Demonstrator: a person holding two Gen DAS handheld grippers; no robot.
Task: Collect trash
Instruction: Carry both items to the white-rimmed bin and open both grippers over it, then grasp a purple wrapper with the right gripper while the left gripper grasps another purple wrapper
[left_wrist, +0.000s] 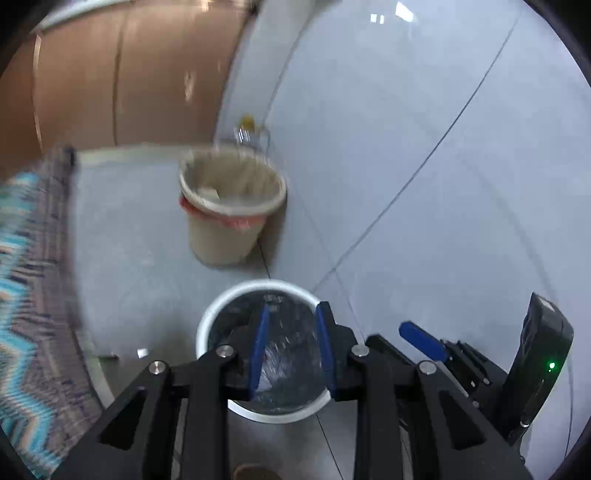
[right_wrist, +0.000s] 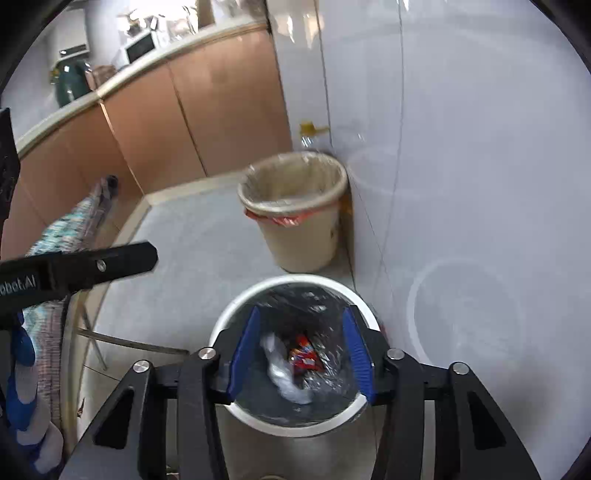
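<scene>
**Both grippers poised over the lined white bin**

The pale tiled floor (right_wrist: 192, 240) meets a glossy white wall (right_wrist: 480, 147) on the right and a run of tan cabinet doors (right_wrist: 177, 122) at the back. A patterned zigzag cloth (left_wrist: 22, 295) hangs along the left edge. Against the wall stands a beige waste basket (right_wrist: 306, 236) with a clear liner and a red-orange bag edge folded below its rim; a clear bottle with a yellow cap (right_wrist: 310, 133) sits just behind it.

Nearer the cameras is a white-rimmed trash bin (right_wrist: 236, 317) lined with a black plastic bag (right_wrist: 295, 302). At its bottom lie a crumpled white plastic wad (right_wrist: 284, 376) and a red snack wrapper (right_wrist: 304, 356), touching each other.

The right hand-held gripper (right_wrist: 301, 354) hangs above the bin mouth, jaws spread wide with nothing between the pads. The left hand-held gripper (left_wrist: 291, 347) hovers over the same bin, jaws parted more narrowly, also empty.

The bag should be light, thin, limp and slippery, likely to tear if pulled against the rim. The best hold is probably the folded edge at the rim, pinched on opposite sides, one gripper each, then gathered inward. The loose wrapper and wad weigh little, so they may spill if the bag tips.
</scene>
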